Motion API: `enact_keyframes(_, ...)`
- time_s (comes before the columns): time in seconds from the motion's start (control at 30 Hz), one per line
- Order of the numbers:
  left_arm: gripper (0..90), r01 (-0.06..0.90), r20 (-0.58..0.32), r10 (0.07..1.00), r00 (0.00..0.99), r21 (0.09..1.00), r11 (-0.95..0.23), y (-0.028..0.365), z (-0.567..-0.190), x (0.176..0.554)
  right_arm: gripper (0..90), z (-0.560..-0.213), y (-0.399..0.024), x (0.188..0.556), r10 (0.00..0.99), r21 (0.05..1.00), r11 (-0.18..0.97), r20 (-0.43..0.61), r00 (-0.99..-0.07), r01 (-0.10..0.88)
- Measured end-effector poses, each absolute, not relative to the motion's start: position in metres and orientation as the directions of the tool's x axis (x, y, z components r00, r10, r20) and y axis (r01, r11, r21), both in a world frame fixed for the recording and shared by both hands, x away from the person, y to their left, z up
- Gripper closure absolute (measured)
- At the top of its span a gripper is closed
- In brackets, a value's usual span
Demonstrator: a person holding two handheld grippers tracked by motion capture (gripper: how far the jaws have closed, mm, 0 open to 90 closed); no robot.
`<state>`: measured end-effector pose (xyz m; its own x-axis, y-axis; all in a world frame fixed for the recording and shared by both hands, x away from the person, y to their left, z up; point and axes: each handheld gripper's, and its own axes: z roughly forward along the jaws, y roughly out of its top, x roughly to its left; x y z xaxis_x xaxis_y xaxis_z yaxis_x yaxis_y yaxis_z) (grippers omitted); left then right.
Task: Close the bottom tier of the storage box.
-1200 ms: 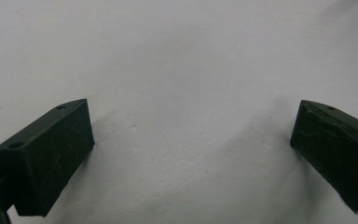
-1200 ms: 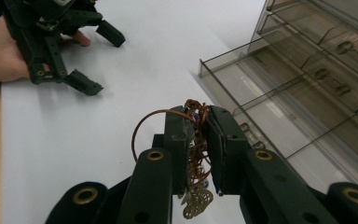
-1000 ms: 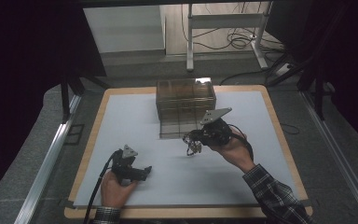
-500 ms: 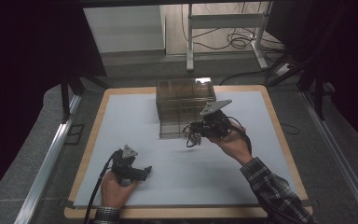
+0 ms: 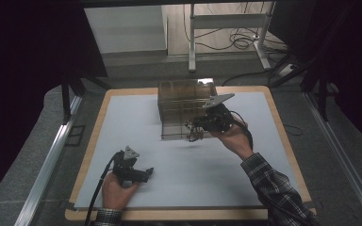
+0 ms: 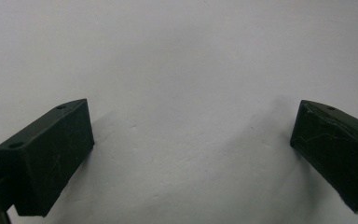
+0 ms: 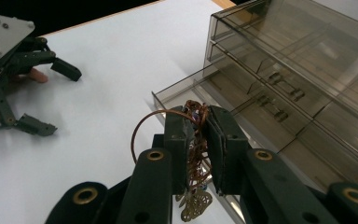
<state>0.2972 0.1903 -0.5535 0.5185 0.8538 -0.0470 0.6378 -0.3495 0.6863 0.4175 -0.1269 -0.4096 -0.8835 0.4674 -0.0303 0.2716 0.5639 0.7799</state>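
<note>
One copper wire trinket (image 7: 193, 154), half hidden between right claw (image 7: 199, 122) pads

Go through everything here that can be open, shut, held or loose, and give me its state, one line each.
Left gripper: open, nothing between the jaws, low over the white mat.
Right gripper: shut on the copper-coloured jewellery piece.
Copper-coloured jewellery piece: clamped, a wire loop and a filigree pendant sticking out.
Smoky plastic drawer box: bottom drawer pulled out, upper drawers in.
</note>
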Motion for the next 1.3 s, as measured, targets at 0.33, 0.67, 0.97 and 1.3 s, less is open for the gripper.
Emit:
enact_keyframes(0.33, 0.0, 0.639, -0.047, 0.853, 0.519, 0.685, -0.351, 0.190, -0.553, 0.297, 77.4, -0.406, -0.123, 0.429, 0.491, 0.786, 0.552, -0.036, -0.870, 0.279)
enact_keyframes(0.67, 0.0, 0.639, -0.047, 0.853, 0.520, 0.685, -0.351, 0.190, -0.553, 0.297, 77.4, -0.404, -0.115, 0.439, 0.509, 0.785, 0.554, -0.057, -0.859, 0.277)
enact_keyframes(0.97, 0.0, 0.639, -0.047, 0.853, 0.519, 0.685, -0.351, 0.190, -0.553, 0.297, 77.4, -0.407, -0.110, 0.449, 0.528, 0.786, 0.550, -0.065, -0.847, 0.283)
enact_keyframes(1.3, 0.0, 0.639, -0.047, 0.853, 0.520, 0.685, -0.351, 0.190, -0.553, 0.297, 77.3, -0.420, -0.106, 0.458, 0.536, 0.775, 0.561, -0.073, -0.841, 0.291)
